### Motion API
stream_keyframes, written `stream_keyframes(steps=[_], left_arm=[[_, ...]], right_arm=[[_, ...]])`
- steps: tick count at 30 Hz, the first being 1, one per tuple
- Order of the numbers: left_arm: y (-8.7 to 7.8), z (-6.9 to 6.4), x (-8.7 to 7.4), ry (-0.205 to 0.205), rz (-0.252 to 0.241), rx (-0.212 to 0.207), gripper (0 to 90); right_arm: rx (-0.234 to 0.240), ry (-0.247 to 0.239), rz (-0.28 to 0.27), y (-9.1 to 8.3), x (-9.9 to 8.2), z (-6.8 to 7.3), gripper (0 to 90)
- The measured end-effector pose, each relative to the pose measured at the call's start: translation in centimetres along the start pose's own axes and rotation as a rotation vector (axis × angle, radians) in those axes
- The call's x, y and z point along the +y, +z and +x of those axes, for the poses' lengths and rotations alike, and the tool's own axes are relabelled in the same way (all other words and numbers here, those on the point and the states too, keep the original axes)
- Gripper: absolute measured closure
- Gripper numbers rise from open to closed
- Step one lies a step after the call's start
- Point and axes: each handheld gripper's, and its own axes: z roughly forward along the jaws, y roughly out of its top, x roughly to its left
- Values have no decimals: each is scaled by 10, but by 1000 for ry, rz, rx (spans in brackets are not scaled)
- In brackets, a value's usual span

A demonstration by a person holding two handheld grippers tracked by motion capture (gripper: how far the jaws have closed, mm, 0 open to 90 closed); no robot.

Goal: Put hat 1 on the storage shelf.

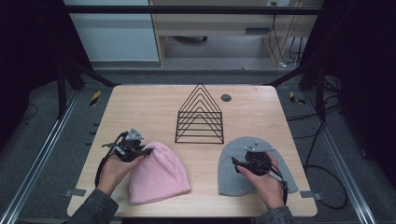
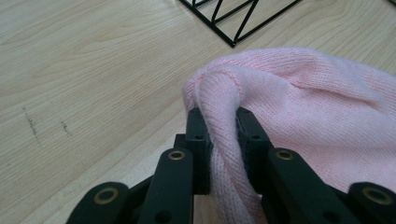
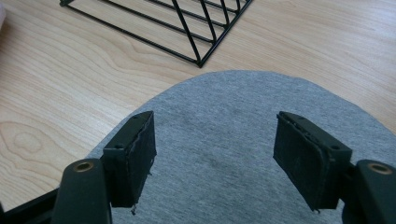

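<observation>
A pink knit hat [image 1: 158,172] lies on the wooden table [image 1: 140,105] at the front left. My left gripper [image 1: 147,151] is shut on a fold at the hat's upper left edge; the left gripper view shows the pink hat [image 2: 303,107] bunched between the black jaws of the left gripper [image 2: 223,123]. A grey hat [image 1: 229,175] lies flat at the front right. My right gripper [image 1: 237,163] hovers over it, held by a hand. In the right gripper view the right gripper [image 3: 215,149] stands open just above the grey hat [image 3: 224,121], nothing between its jaws.
A black wire rack [image 1: 200,115] of nested triangles stands at the table's middle, behind both hats; its base shows as the wire rack [image 3: 187,28] and wire rack [image 2: 233,18]. A small dark round disc [image 1: 226,97] sits near the back edge. Bare wood lies at the far left.
</observation>
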Motion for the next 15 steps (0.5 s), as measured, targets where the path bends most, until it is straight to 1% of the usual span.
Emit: stream_keyframes(steps=[9,11,14,15], left_arm=[[-13,-7,7,26,-54,-5,778],[-17,-9,10,38,-68,-3,778],[-25,-14,18,66,-101,6,779],[-28,-15,21,73,-113,7,780]], right_arm=[[0,7,-10,0,1,1,306],[5,7,-16,-1,1,2,311],[18,21,-26,-3,1,5,320],[23,12,-36,-3,2,5,324]])
